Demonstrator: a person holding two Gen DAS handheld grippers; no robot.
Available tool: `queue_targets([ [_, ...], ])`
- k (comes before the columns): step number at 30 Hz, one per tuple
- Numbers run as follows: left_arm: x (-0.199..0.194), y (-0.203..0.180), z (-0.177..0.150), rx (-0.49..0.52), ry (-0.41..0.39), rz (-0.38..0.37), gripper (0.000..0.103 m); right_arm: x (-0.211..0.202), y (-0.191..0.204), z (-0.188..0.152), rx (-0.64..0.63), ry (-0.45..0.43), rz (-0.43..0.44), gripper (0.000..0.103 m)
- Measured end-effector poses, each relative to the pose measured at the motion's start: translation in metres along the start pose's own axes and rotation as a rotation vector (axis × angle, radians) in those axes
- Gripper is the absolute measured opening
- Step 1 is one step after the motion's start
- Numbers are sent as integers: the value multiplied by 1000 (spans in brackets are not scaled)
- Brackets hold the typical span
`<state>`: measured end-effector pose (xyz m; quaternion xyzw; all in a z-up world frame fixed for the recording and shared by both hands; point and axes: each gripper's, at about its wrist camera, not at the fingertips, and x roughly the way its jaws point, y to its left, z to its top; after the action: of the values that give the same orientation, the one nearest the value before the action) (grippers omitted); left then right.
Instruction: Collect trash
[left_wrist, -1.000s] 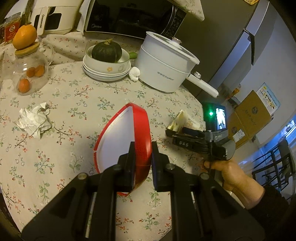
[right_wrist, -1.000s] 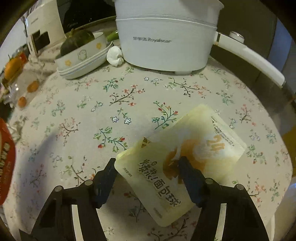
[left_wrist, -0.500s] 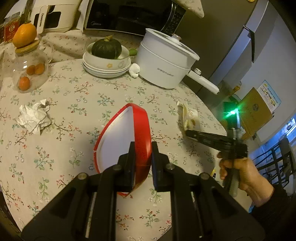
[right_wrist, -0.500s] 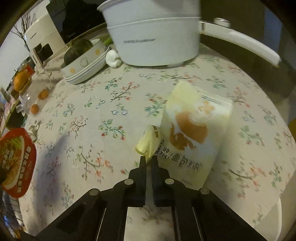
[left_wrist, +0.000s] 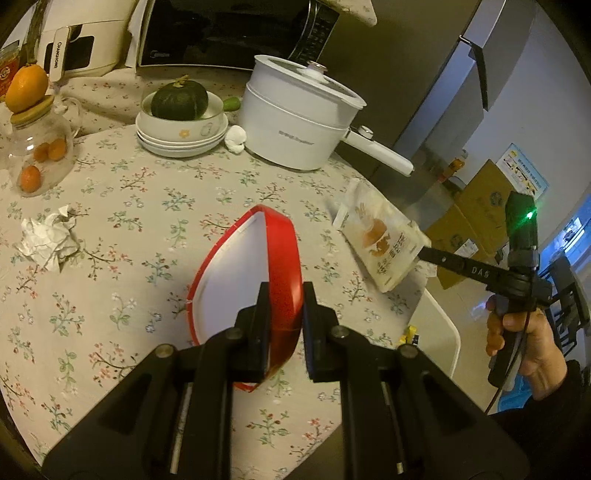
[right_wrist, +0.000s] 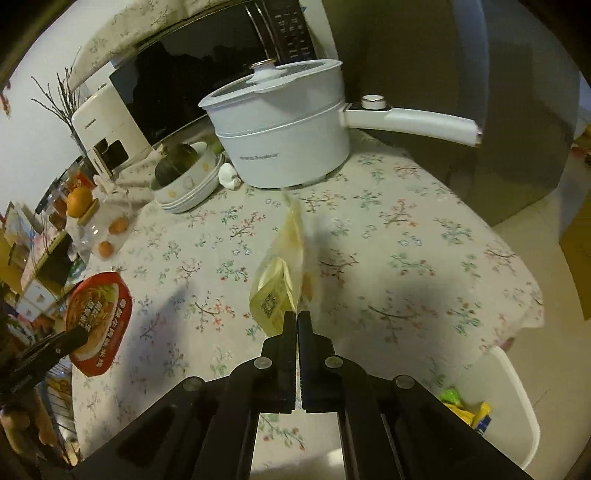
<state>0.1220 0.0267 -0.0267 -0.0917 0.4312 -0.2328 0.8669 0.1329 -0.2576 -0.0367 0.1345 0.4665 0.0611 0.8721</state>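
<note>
Two grippers: both are clamping trash above the table (left_wrist: 110, 258), which is wearing a flowered cloth.
Left gripper (left_wrist: 284, 314): its jaws are squeezing the near end of a red tray (left_wrist: 258, 266), holding it on edge with the white inside facing left and its long axis running away from the camera.
Right gripper (right_wrist: 296, 321): its jaws are closed tight on the corner of a yellow snack bag (right_wrist: 284, 280), which is hanging clear of the cloth, its length pointing away toward the pot.
Right hand (left_wrist: 524, 343): it is gripping the tool's handle past the table edge.
Around: a white pot (left_wrist: 299, 125), stacked bowls (left_wrist: 181, 136) carrying a green squash (left_wrist: 179, 99), a glass jar (left_wrist: 37, 155) and crumpled paper (left_wrist: 48, 240) are sitting on the cloth.
Bin (right_wrist: 517, 406): it is standing just off the near table edge.
</note>
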Motion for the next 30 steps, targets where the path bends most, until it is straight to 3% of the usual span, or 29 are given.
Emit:
queue_targets([
  [6, 4, -7, 1, 9, 2, -7, 16, -2, -8, -4, -11, 7, -6, 2],
  [14, 13, -20, 1, 24, 23, -35, 16, -46, -20, -8, -9, -66, 32, 1],
  [19, 17, -32, 0, 41, 31, -43, 16, -43, -33, -16, -13, -32, -15, 4],
  [21, 17, -33, 1, 35, 30, -47, 16, -39, -35, -17, 23, -24, -36, 17],
  [22, 15, -32, 2, 29, 25, -50, 16, -39, -32, -18, 22, -41, -28, 39],
  [23, 14, -31, 3, 23, 19, -51, 16, -40, -28, -19, 17, -57, -24, 80],
  [24, 11, -28, 5, 15, 11, -49, 16, -41, -14, -22, -16, -92, -21, 94],
  [27, 6, -18, 8, -10, -6, -40, 16, -22, 24, -26, -161, -54, -29, 96],
  [30, 2, -5, 8, -37, -10, -26, 16, 4, 43, -28, -181, 1, -19, 96],
])
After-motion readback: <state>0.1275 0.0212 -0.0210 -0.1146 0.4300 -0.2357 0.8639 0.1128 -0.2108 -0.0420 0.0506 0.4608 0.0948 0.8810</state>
